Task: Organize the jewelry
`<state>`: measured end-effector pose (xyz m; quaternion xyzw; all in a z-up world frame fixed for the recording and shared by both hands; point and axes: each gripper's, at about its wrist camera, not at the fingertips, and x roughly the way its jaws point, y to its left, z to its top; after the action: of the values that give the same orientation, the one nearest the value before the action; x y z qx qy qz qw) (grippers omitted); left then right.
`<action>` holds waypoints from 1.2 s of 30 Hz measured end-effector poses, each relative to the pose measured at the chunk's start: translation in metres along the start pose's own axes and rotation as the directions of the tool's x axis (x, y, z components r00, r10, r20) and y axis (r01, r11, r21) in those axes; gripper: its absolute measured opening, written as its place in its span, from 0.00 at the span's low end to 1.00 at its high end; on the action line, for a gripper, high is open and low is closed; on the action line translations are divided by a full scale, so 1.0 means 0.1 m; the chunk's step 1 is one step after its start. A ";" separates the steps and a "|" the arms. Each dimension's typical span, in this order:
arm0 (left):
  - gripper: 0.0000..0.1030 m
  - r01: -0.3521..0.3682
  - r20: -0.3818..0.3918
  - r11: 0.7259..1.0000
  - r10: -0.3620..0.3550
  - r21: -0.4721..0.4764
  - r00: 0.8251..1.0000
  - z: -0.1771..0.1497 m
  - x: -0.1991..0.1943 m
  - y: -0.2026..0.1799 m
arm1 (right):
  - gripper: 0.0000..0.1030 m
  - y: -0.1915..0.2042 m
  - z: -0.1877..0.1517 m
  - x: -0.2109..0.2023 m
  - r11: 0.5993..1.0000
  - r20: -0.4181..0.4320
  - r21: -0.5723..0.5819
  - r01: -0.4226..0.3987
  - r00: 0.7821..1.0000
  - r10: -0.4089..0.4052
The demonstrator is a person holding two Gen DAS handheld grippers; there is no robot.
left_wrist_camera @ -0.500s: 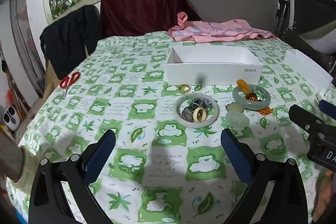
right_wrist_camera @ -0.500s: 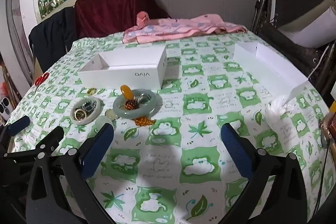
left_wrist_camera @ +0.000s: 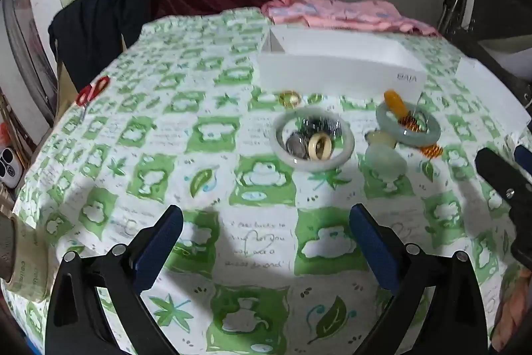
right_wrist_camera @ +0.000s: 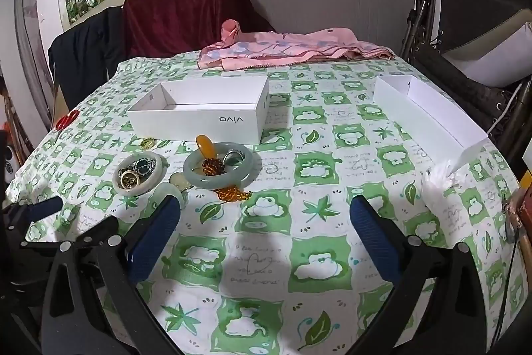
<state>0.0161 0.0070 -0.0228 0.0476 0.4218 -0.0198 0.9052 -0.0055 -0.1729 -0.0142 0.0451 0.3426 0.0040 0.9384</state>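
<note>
Both the left hand-held gripper (left_wrist_camera: 266, 242) and right hand-held gripper (right_wrist_camera: 266, 232) are spread wide, holding nothing, above the worktop (right_wrist_camera: 332, 188). Ahead of the left one lie 2 jade bangles (left_wrist_camera: 312, 140) holding rings, before the white box (right_wrist_camera: 199, 115).

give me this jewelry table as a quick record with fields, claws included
surface: table with green and white patterned cloth
left claw: open, empty, above the cloth
right claw: open, empty, above the cloth
pale bangle: flat on the cloth, rings lying inside it
green bangle: flat, amber beads inside, orange piece leaning on its rim
vivo box: open, behind the bangles, interior looks empty
second white box: open, near the table's right edge
scissors: red handles, far left edge
pink cloth: bunched at the far edge
</note>
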 end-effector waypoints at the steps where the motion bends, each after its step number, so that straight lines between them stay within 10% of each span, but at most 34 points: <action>1: 0.96 0.004 -0.016 1.000 -0.004 0.002 1.000 0.00 0.03 0.00 | 0.95 0.01 0.00 0.00 1.000 0.001 -0.001 0.001 1.000 -0.001; 16: 0.96 0.020 -0.072 0.999 -0.023 -0.040 0.997 0.00 0.08 0.00 | 0.95 -0.01 -0.01 0.13 1.000 -0.060 0.016 0.000 0.998 0.001; 23: 0.96 -0.098 0.115 0.992 0.088 0.085 0.989 0.10 -0.18 -0.18 | 0.95 0.00 0.07 0.04 1.000 -0.008 0.010 0.004 1.000 -0.004; 36: 0.96 -0.026 0.147 1.000 0.023 0.017 0.989 0.24 -0.19 -0.11 | 0.95 0.03 0.23 0.09 1.000 0.026 0.015 -0.002 1.000 0.002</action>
<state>0.0215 -0.0068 0.0065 0.0600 0.3534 -0.0161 0.9334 0.0160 -0.1714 -0.0019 0.0525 0.3304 0.0016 0.9424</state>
